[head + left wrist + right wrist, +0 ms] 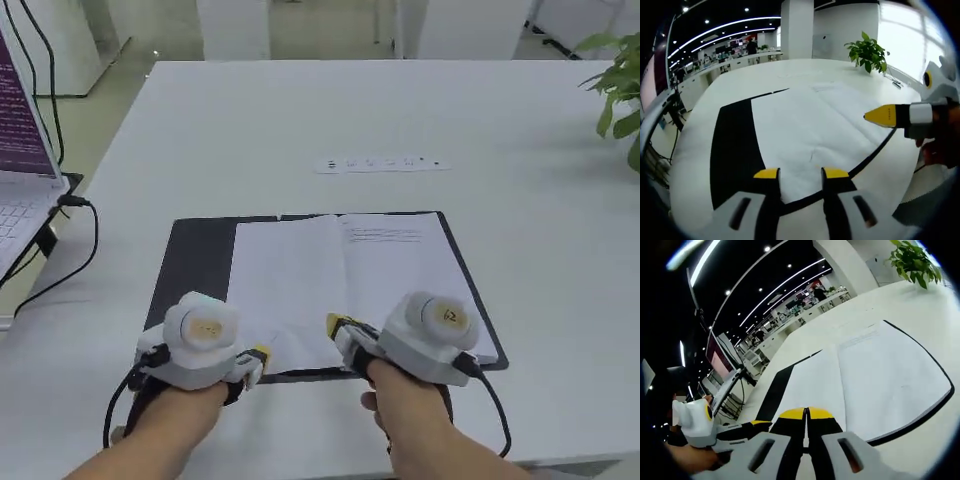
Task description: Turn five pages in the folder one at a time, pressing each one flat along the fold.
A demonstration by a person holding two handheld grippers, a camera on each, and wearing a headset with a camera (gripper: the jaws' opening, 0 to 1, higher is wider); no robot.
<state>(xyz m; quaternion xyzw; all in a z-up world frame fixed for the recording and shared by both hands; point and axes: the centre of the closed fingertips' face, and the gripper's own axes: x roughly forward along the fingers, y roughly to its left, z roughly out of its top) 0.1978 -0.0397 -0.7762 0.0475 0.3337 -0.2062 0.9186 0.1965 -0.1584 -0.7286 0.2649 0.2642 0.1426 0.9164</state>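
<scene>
The folder lies open on the white table, its black cover [195,270] showing left of the white pages [330,270]. My left gripper [258,358] hovers at the folder's near left edge. In the left gripper view it [800,174] is open, nothing between its yellow tips, pointing over the page [805,120] and cover [732,150]. My right gripper [337,326] sits over the bottom of the pages near the fold. The right gripper view shows it [806,413] shut, with no sheet visible between its tips, above the page [890,370]. The page's bottom edge near the fold looks slightly lifted.
A laptop [15,170] with a black cable [85,250] stands at the table's left edge. A white power strip [380,163] lies beyond the folder. A green plant [620,90] stands at the far right. The table [300,110] stretches wide behind the folder.
</scene>
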